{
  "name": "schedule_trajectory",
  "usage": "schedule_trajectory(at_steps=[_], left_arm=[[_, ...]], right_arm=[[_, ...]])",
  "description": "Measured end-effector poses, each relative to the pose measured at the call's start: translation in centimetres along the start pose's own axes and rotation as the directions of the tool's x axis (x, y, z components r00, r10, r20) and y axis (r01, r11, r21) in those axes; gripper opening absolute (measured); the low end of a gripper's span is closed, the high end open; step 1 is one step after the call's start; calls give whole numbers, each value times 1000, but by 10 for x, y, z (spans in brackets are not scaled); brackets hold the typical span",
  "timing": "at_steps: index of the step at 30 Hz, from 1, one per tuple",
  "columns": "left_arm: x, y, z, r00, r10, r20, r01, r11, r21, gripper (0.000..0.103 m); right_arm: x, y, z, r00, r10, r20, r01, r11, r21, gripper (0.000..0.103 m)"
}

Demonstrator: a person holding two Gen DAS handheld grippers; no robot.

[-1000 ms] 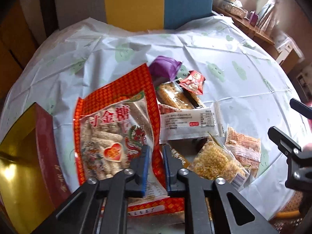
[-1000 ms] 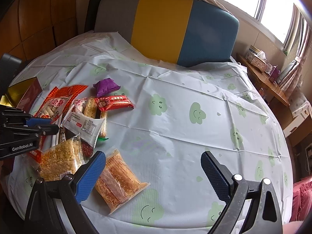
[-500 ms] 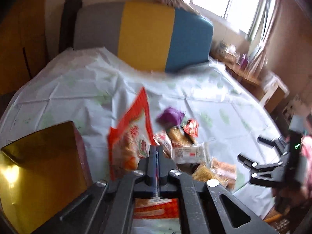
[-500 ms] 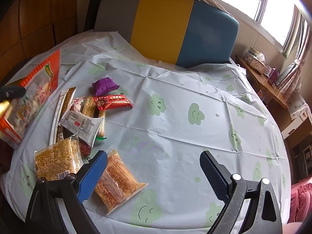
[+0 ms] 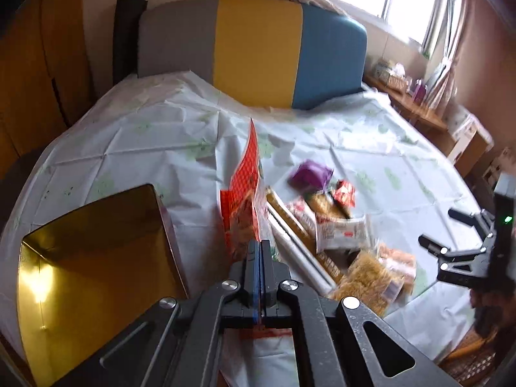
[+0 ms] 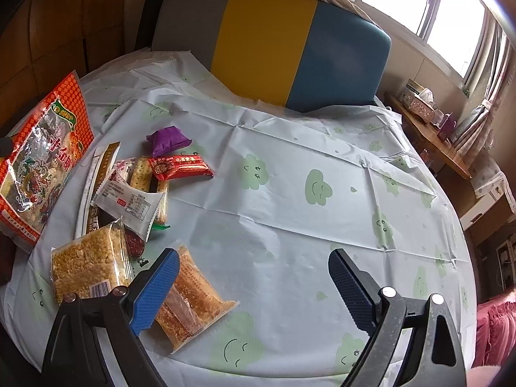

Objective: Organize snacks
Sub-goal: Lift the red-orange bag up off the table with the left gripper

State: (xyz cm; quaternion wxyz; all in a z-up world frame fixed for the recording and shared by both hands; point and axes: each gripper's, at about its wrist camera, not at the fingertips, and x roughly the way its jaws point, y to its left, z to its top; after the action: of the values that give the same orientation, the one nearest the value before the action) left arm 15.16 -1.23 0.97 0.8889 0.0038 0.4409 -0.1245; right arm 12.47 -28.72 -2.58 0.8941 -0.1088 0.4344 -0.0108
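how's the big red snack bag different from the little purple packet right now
The big red snack bag is lifted on edge, pinched in the shut left gripper; the purple packet lies loose on the tablecloth. The red bag is far larger, with a clear window showing pale sticks; the purple packet is small, plain and opaque. The red bag is flat; the purple one looks puffy. Both are sealed snack wrappers.

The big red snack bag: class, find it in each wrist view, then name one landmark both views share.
Left wrist view: the big red snack bag stands edge-on at centre, pinched in the shut jaws of the left gripper, right of the gold box.
Right wrist view: it hangs face-on at the far left edge.
Shared landmark: the purple packet on the tablecloth.
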Motion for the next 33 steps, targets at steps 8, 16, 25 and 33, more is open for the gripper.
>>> schedule_trajectory(at_steps=[8, 16, 25, 33], left_arm=[[18, -26, -14, 994, -81, -75, 78, 996, -33, 52], [56, -14, -24, 978, 8, -206, -12, 1000, -15, 80], [92, -22, -26, 960, 65, -273, -54, 997, 47, 85], [78, -27, -25, 981, 58, -186, -38, 993, 109, 13]], right_arm=[[-1, 4, 0, 1000, 13, 6, -13, 1000, -17, 95], [-5, 3, 1, 1000, 19, 22, -18, 1000, -15, 95], [-6, 3, 1, 999, 26, 24, -25, 999, -22, 95], [-7, 3, 2, 999, 28, 31, -27, 999, -29, 95]])
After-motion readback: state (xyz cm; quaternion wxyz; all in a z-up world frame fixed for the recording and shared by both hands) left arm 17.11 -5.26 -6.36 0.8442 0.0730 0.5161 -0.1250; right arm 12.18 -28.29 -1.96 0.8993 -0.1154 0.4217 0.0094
